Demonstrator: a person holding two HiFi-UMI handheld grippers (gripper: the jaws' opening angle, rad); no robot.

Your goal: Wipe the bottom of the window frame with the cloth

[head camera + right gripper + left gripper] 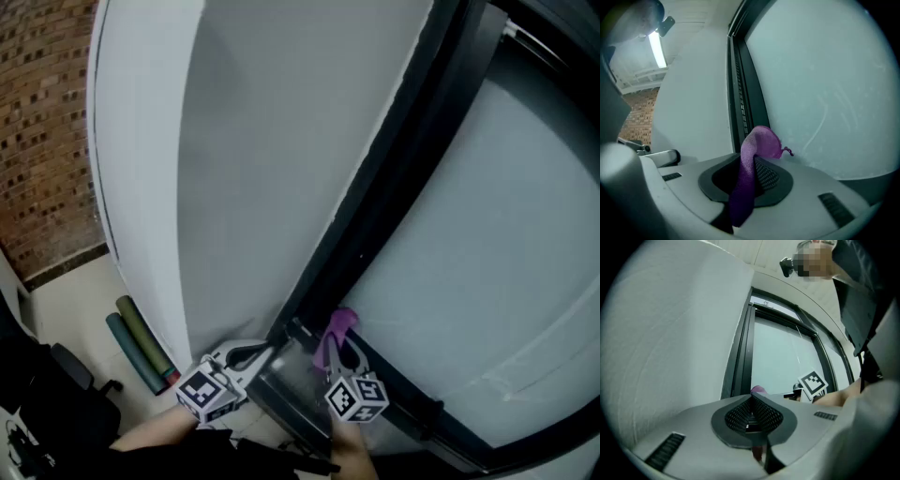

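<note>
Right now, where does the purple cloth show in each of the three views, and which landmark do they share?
Head view: the purple cloth is low centre, against the window frame.
Left gripper view: only a small tip shows, just beyond the jaws, at centre.
Right gripper view: centre, pinched between the jaws.
Shared landmark: the dark window frame.

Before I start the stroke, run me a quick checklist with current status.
1. Cloth clamped in right gripper: ok, jaws shut on it, with a tail hanging behind them.
2. Cloth at the window frame: ok, near its lower corner in the head view.
3. Cloth pressed against the frame: cannot tell.
4. Left gripper free: ok, jaws together with nothing between them.
5. Grippers apart: ok, though they are close, side by side.
</note>
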